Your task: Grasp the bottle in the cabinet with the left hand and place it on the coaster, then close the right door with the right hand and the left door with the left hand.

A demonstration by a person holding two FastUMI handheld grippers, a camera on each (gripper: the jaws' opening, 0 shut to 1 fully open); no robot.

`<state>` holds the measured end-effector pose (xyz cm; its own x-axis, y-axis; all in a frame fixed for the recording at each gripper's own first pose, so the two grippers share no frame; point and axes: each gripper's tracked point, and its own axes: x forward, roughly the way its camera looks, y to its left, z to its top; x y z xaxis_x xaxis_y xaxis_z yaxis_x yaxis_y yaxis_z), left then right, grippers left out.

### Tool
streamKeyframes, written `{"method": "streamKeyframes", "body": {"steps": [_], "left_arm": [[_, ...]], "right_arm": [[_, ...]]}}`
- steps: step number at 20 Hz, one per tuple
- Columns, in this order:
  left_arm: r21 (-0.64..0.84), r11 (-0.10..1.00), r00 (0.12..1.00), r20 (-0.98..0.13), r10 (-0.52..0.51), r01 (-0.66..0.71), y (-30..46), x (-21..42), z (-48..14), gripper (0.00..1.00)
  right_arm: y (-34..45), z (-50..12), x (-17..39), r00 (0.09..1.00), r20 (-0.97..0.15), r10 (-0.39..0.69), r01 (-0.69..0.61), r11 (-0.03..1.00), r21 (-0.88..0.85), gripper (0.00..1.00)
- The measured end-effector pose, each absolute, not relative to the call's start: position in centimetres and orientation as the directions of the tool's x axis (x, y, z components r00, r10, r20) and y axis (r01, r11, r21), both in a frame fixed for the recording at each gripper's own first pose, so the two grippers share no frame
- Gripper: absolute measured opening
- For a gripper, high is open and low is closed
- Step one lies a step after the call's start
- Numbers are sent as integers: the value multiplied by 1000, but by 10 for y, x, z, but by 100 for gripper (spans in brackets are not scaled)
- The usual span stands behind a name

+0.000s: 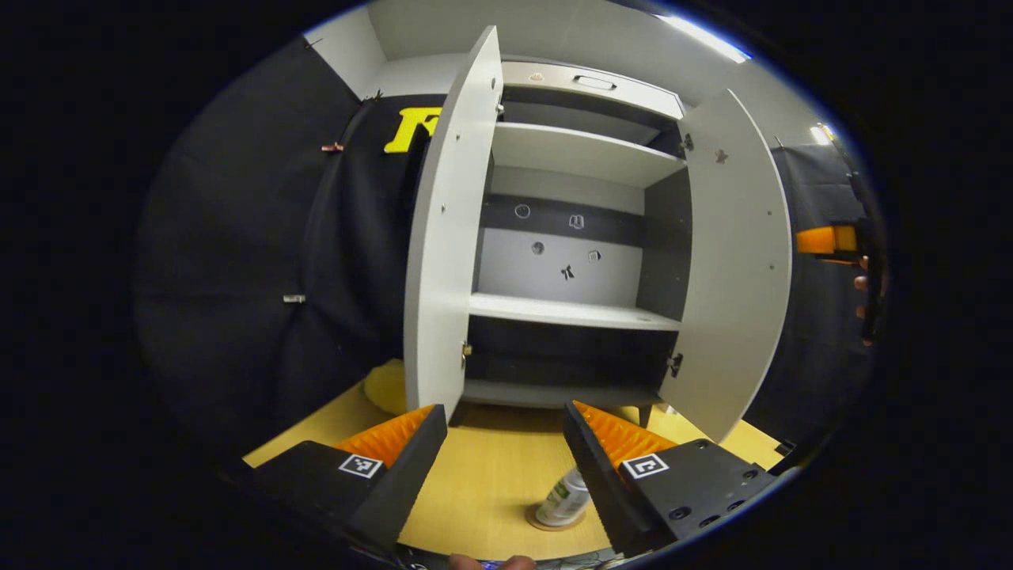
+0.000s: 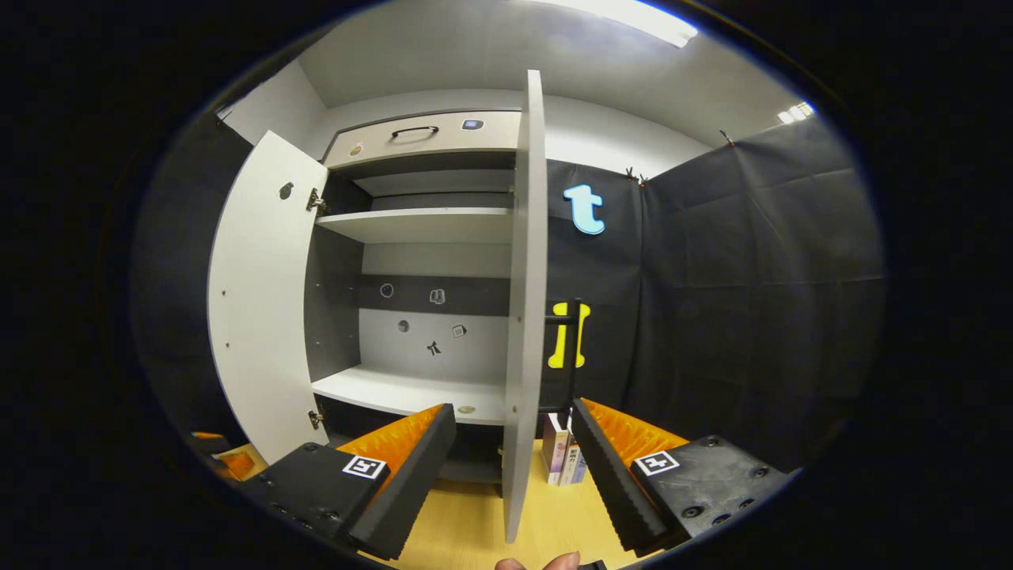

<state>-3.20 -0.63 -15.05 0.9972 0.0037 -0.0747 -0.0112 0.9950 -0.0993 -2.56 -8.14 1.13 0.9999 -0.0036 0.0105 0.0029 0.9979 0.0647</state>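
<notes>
Left gripper view, cabinet [image 1: 570, 237]: stands open on the wooden table [image 1: 491, 483]; I count two doors, both swung outward, and two bare inner shelves.
Left door [image 1: 447, 237]: open, seen nearly edge-on, left of the opening.
Right door [image 1: 732, 269]: open, its inner face toward the camera; in the right gripper view its edge [image 2: 524, 317] stands upright between the fingers, touching neither.
Left gripper [image 1: 506, 467]: fingers spread wide, holding nothing, above the table in front of the cabinet.
Right gripper [image 2: 514, 467]: fingers apart, empty, lined up on the right door's edge; a fingertip of the holding hand shows at the bottom rim.
Bottle [image 1: 566, 497]: one, out of the cabinet, standing on the coaster [image 1: 550, 522] just beside the left gripper's right finger, partly hidden by it.
Coaster: one, a round disc on the table under the bottle.
Step in hand: the placing looks finished; closing the right door seems to come next.
Next move: I judge the right gripper should push the door's outer face and swing it toward the cabinet front.
</notes>
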Motion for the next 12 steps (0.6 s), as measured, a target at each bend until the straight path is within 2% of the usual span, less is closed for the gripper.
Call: {"method": "streamKeyframes", "body": {"steps": [4, 8, 12], "left_arm": [[-76, 997, 998, -62, 29, -34, 4, -15, -105, 94], [-91, 995, 998, -61, 28, -33, -9, 2, -87, 94], [-68, 997, 997, -68, 20, -25, -24, 14, -84, 94]], "right_arm": [[-130, 7, -21, 997, -5, -74, 74, 996, 51, 97], [-183, -9, 4, 987, -61, -150, 154, 986, 60, 97], [-198, -10, 44, 987, -70, -144, 150, 985, 90, 98]]}}
